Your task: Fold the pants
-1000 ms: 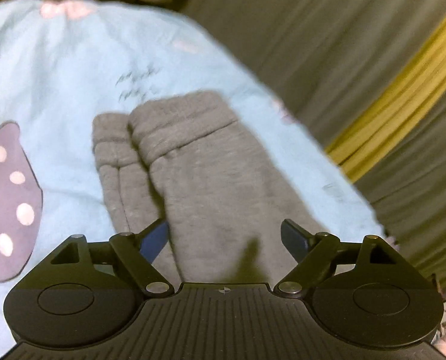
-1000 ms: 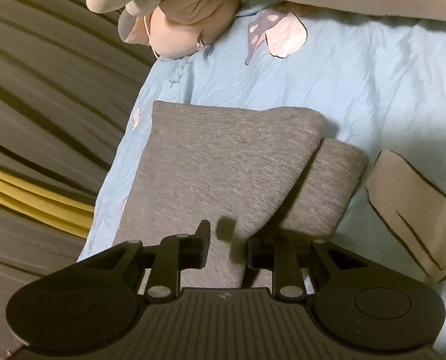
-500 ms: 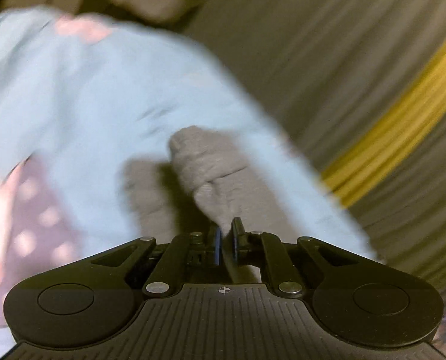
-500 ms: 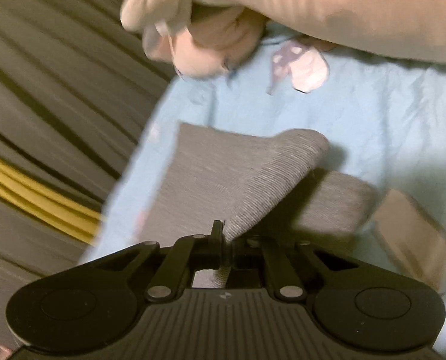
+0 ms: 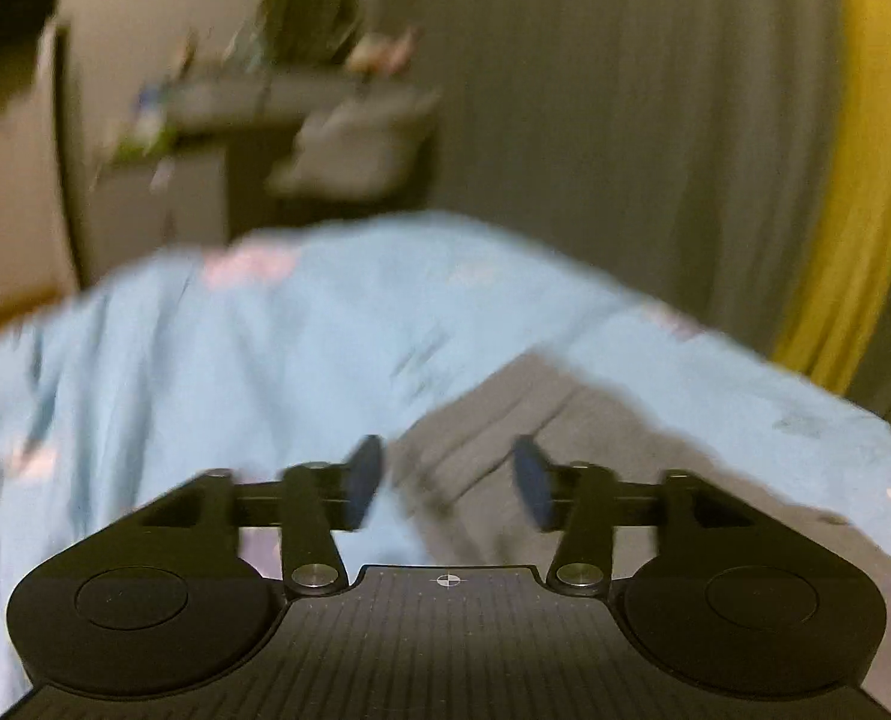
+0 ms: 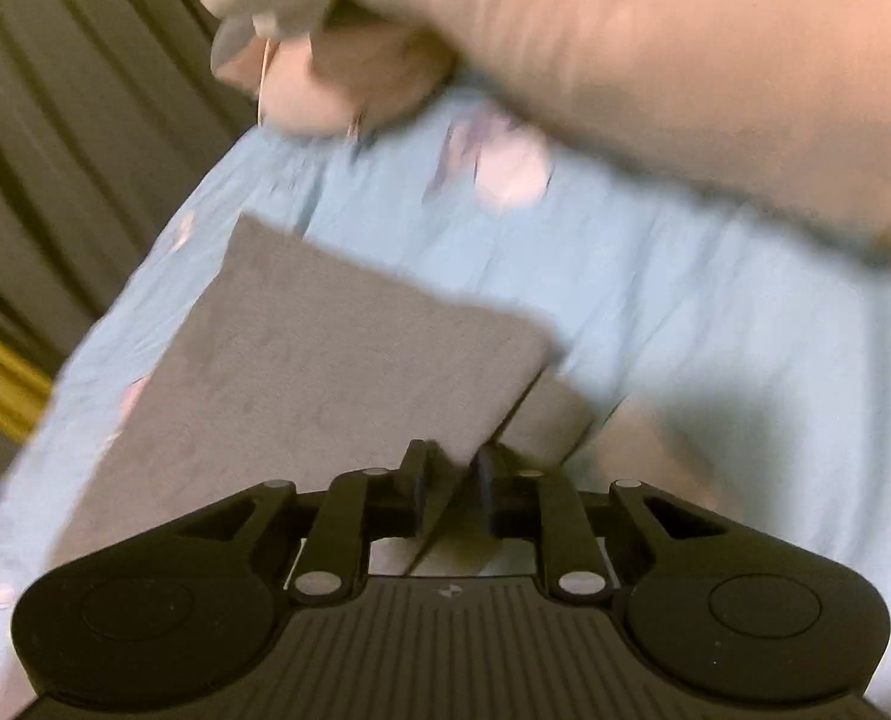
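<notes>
Grey pants point(image 6: 337, 360) lie folded, centre-left of frame, on blue bedsheet point(image 6: 655, 312). Right gripper point(image 6: 451, 480) nearly closed, fabric edge pinched between its jaws. Left gripper point(image 5: 448, 480) spread, grasping nothing, above cloth. Risk: a thin pinch may slip, dropping the fold crooked.

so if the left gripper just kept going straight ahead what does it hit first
Probably the grey pants, lying on the light blue bedsheet just ahead of the open left gripper. The frame is blurred, so depth is uncertain.
</notes>
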Action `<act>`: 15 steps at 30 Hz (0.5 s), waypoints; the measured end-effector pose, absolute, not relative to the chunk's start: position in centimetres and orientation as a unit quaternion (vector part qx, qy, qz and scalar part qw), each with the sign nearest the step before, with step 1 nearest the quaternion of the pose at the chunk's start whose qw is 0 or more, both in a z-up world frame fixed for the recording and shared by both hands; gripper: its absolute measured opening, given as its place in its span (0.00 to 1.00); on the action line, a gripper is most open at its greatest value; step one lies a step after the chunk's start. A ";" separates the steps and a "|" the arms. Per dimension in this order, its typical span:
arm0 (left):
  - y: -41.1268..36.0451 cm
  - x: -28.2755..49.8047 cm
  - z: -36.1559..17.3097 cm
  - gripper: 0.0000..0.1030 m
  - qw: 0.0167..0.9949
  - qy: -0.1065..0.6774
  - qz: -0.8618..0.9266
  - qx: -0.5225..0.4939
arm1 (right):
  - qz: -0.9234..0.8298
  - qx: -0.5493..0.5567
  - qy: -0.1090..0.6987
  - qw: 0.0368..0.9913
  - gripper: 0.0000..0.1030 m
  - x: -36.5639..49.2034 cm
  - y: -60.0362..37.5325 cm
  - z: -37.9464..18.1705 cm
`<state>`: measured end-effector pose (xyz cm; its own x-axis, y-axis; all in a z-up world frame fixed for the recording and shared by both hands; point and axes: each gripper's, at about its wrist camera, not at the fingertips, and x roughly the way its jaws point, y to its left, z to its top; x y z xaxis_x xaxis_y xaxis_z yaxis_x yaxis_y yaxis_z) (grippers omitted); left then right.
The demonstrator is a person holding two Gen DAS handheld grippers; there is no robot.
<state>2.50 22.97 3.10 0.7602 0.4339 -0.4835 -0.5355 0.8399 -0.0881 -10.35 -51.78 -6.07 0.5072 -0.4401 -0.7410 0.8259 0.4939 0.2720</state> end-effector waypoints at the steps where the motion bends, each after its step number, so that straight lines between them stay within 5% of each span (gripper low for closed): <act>1: 21.6 2.7 3.6 0.66 0.942 0.221 0.234 -0.098 | -0.390 0.296 0.295 0.820 0.17 -10.2 -51.1 -5.4; 3: 19.0 3.9 4.1 0.78 0.950 0.238 0.177 -0.098 | -0.365 0.260 0.275 0.851 0.17 -9.1 -49.4 -4.0; 9: 10.5 9.0 1.1 0.79 0.939 0.308 0.048 -0.148 | -0.175 0.212 0.327 0.904 0.18 -3.0 -42.2 -5.4; 12: 7.2 11.4 -0.7 0.75 0.932 0.332 0.042 -0.142 | -0.116 0.208 0.406 0.882 0.40 0.0 -40.2 -8.1; 15: 5.6 13.5 -2.3 0.67 0.926 0.348 0.030 -0.143 | -0.121 0.185 0.431 0.875 0.48 1.3 -39.7 -9.1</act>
